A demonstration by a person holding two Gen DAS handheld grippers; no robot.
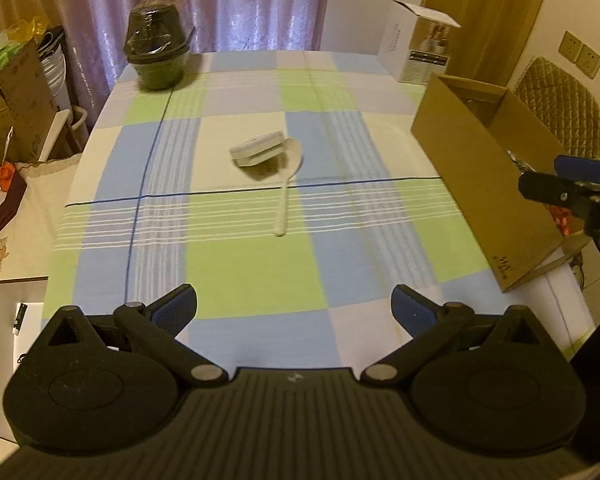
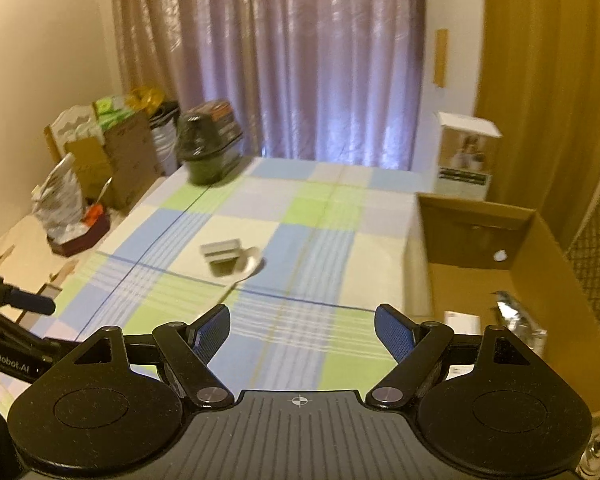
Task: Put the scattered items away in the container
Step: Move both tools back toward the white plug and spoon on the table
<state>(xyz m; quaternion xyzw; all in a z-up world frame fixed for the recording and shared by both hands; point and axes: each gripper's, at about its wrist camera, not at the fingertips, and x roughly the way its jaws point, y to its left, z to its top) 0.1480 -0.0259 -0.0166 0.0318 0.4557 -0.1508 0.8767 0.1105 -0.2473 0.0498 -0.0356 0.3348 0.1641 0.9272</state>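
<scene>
Brown cardboard makes the box (image 1: pixel 480 160) at the right side of the left view, and that is where the scattered things should go. It sits at the table's edge with its top open, so I can drop things in from above. In the right view I see a shiny packet (image 2: pixel 518 318) and a white card (image 2: pixel 462 322) already lying inside it.

Two things wait in the middle of both views: a small grey-white case (image 1: pixel 258 152) and a white spoon (image 1: pixel 288 184). They touch each other, with the spoon's bowl tucked right beside the case. That makes them tricky, I think, because grabbing one could bump the other.

My left gripper (image 1: pixel 294 308) has its jaws spread wide and holds nothing. My right gripper (image 2: pixel 302 334) is spread wide and empty too, near the box.

The table wears a checked cloth (image 1: pixel 260 264) of blue, green and cream. It looks soft, so things may slide a little. Purple curtains (image 2: pixel 300 60) hang behind. A dark green tub (image 1: pixel 158 52) stands in the upper left corner, and a white carton (image 1: pixel 418 48) in the upper right.
</scene>
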